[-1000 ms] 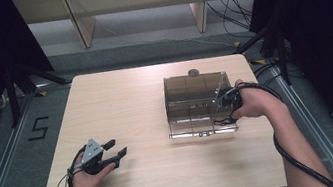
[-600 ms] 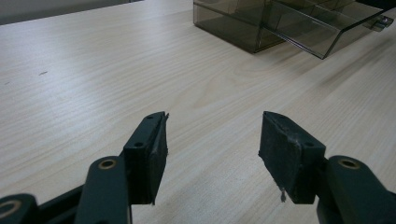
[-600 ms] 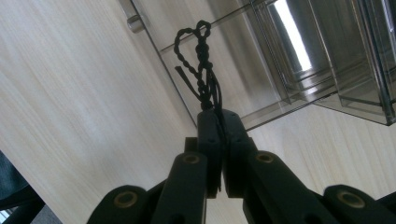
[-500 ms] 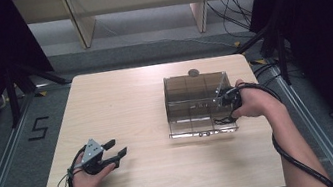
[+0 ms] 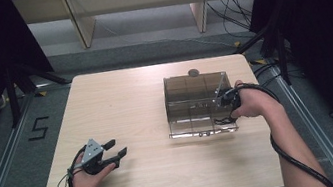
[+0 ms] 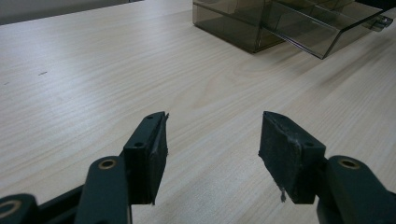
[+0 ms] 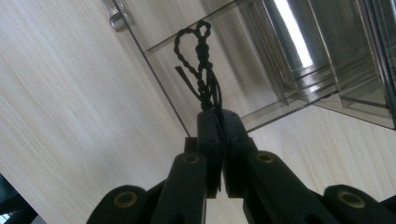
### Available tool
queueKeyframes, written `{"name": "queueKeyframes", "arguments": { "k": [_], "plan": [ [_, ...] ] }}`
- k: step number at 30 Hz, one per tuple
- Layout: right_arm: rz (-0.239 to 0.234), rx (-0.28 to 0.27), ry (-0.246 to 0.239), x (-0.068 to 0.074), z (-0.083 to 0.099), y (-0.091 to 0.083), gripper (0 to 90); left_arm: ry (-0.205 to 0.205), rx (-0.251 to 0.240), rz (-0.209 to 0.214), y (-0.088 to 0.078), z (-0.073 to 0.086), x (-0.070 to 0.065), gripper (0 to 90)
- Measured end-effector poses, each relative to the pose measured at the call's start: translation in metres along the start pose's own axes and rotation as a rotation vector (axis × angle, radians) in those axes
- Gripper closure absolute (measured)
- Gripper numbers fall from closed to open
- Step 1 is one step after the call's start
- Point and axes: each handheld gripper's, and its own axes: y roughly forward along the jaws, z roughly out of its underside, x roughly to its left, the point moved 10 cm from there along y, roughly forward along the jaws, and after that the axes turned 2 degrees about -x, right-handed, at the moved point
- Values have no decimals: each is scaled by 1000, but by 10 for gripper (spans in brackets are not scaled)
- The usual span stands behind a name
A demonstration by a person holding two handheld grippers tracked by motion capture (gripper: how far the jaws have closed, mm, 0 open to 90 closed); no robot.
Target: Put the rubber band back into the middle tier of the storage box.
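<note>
A smoky clear drawer box (image 5: 190, 95) stands right of the table's middle, its bottom drawer (image 5: 203, 129) pulled out toward me. My right gripper (image 5: 224, 112) hangs over the drawer's right end, shut on a black braided cord (image 7: 201, 56). In the right gripper view the cord sticks out past the pressed-together jaws (image 7: 218, 114) over the clear drawer (image 7: 243, 79), near its knob (image 7: 116, 19). My left gripper (image 5: 117, 148) rests near the front left of the table, open with nothing between its pads (image 6: 212, 135). The left gripper view has the box (image 6: 233, 23) far ahead.
A small grey round object (image 5: 193, 73) lies on the table just behind the box. The light wooden table (image 5: 121, 105) is bare across its left half. Dark curtains and metal rails border the table on both sides.
</note>
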Motion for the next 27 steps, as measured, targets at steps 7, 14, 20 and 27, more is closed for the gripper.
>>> {"name": "queueKeyframes", "arguments": {
  "k": [7,14,20,27],
  "plan": [
    [-25,5,44,3,0,2,887,-1,-1,0,0,0,0,411],
    [-10,9,5,-1,-1,5,886,-1,-1,0,0,0,0,411],
    [-8,17,9,-1,-2,6,886,-1,-2,1,0,0,0,411],
    [-32,11,18,0,-2,9,886,-1,-2,0,0,0,0,411]
  ]
}}
